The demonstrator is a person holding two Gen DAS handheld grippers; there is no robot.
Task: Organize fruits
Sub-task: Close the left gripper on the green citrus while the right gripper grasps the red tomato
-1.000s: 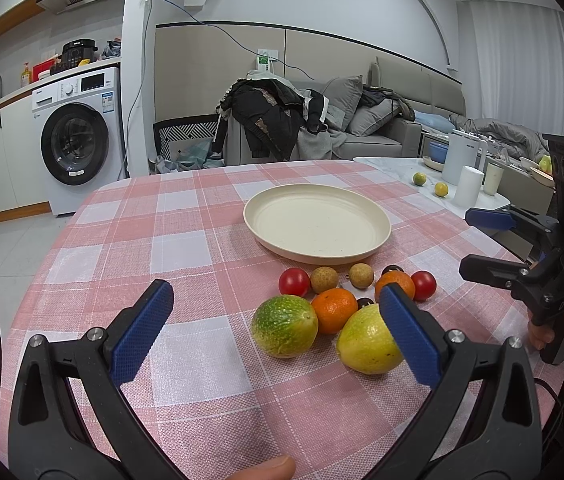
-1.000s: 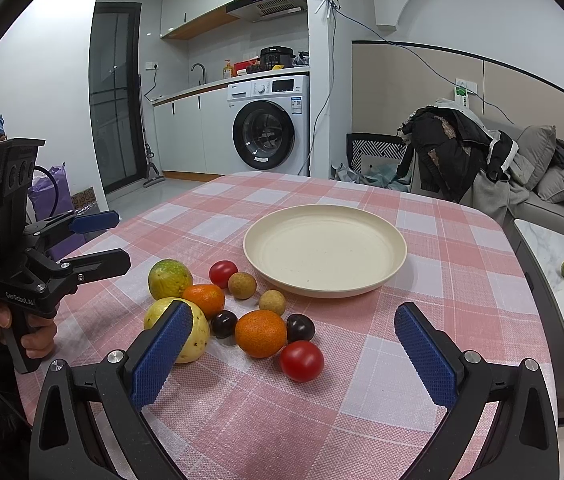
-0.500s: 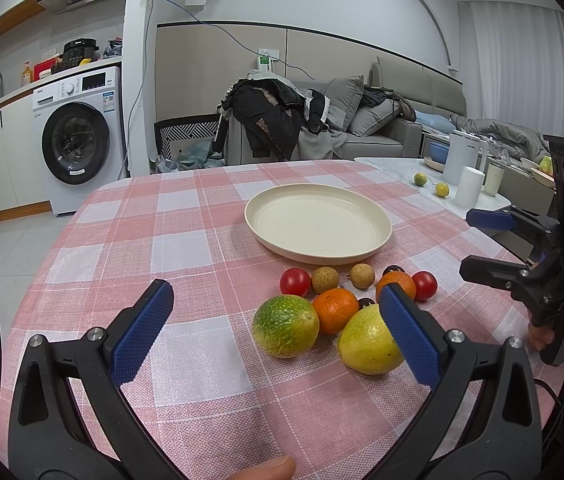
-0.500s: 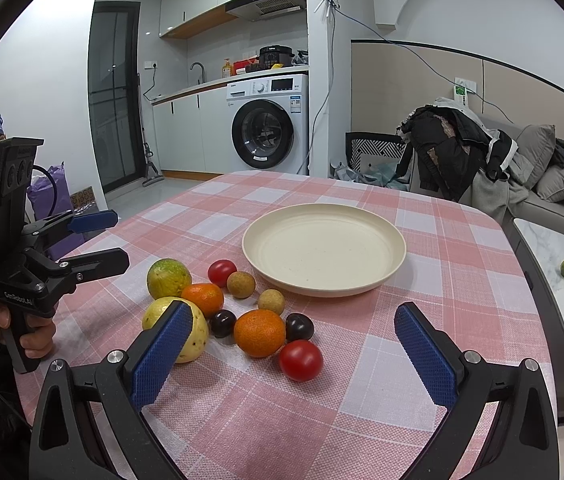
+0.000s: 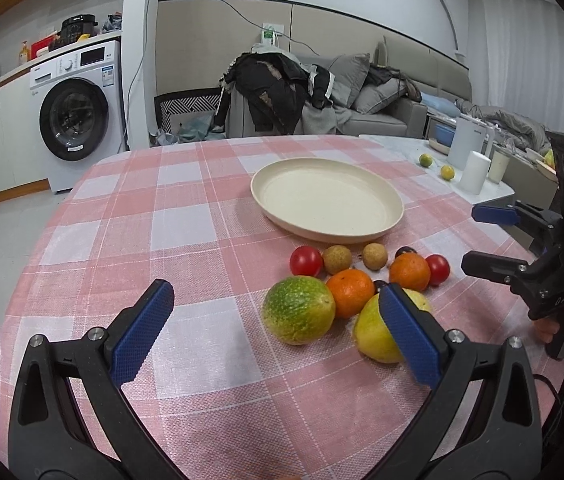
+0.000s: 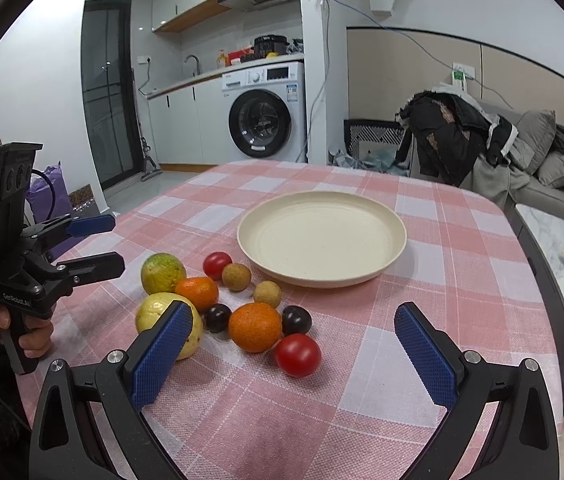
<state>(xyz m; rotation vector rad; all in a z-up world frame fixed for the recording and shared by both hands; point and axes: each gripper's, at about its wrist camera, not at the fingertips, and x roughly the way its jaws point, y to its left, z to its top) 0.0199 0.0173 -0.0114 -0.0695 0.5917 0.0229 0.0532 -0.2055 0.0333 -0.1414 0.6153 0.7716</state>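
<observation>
An empty cream plate [image 5: 327, 199] [image 6: 321, 236] sits mid-table on the pink checked cloth. In front of it lies a cluster of fruit: a green mottled fruit [image 5: 299, 309] [image 6: 163, 273], a yellow fruit [image 5: 378, 330] [image 6: 154, 314], two oranges [image 5: 349, 292] [image 6: 255, 326], two red tomatoes [image 5: 306, 261] [image 6: 297, 355], two brown longans [image 5: 374, 256] [image 6: 267, 293] and two dark plums [image 6: 296, 319]. My left gripper [image 5: 278, 334] [image 6: 94, 242] is open and empty, just short of the green fruit. My right gripper [image 6: 300, 358] [image 5: 482, 236] is open and empty above the near tomato.
A side table [image 5: 410, 148] to the right holds two small citrus fruits [image 5: 447, 171], a white kettle [image 5: 467, 146] and cups. A washing machine [image 5: 76, 118], a clothes-draped chair [image 6: 454, 140] and a sofa stand beyond the table.
Both grippers have drifted very slightly; the fruits and the plate have not moved. Both stay open and empty.
</observation>
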